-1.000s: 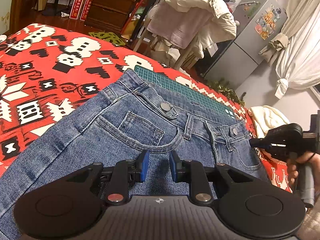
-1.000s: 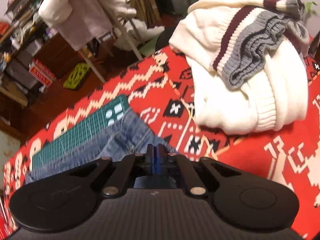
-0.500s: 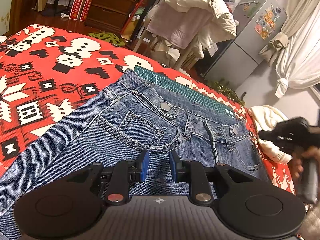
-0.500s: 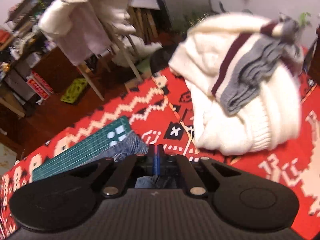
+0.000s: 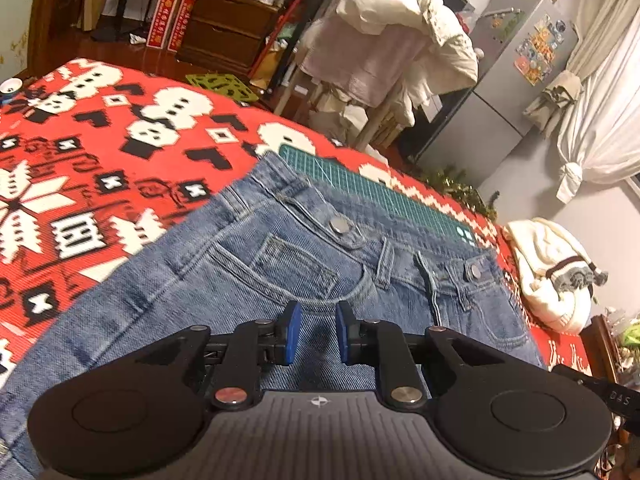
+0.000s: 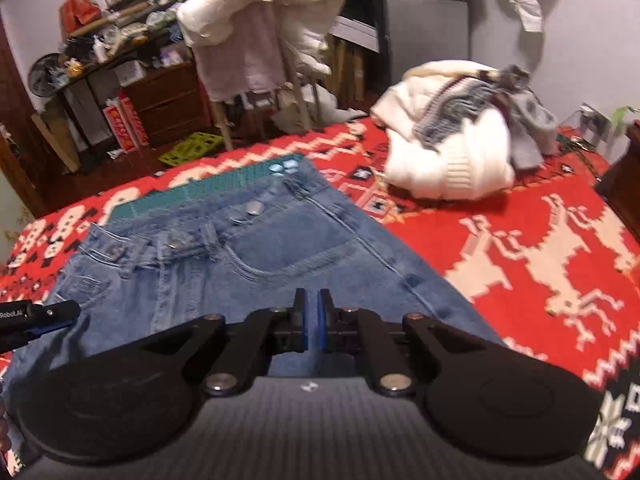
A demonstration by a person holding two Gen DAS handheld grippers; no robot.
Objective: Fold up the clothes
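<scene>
Plainly, the jeans (image 5: pixel 256 280) lie spread front-up and flat, waistband away from the cameras, on the red patterned bedspread (image 5: pixel 92 168), with the band's far edge overlapping a green cutting mat (image 5: pixel 360 188); a white knit sweater (image 6: pixel 452 152) sits in a loose heap well apart to the right. As they lie, the jeans show no fold in their upper half, and the legs run out of view below both cameras, so how far the folding stands cannot be judged. If the coming move is to bring one half over the other lengthwise, it would pay to pinch the denim at an outer seam or the waistband corner, where the cloth is thick and stitched, and not in the middle of a panel, where only one layer would lift and drag a wrinkle. Denim is stiff and heavy, so both ends of an edge should rise together and travel level, or the fold will skew. The left gripper (image 5: pixel 313 334) hovers low over the left hip area, just short of the pocket curve, pointing toward the waistband, its blue-padded jaws parted by a modest gap and holding nothing. The right gripper (image 6: pixel 311 322) hangs over the right thigh, aimed up the garment, its jaws drawn almost together with only a thin slit between and no cloth in them. Each tool's edge shows at the margin of the other's view, so the two sit side by side over the jeans.
</scene>
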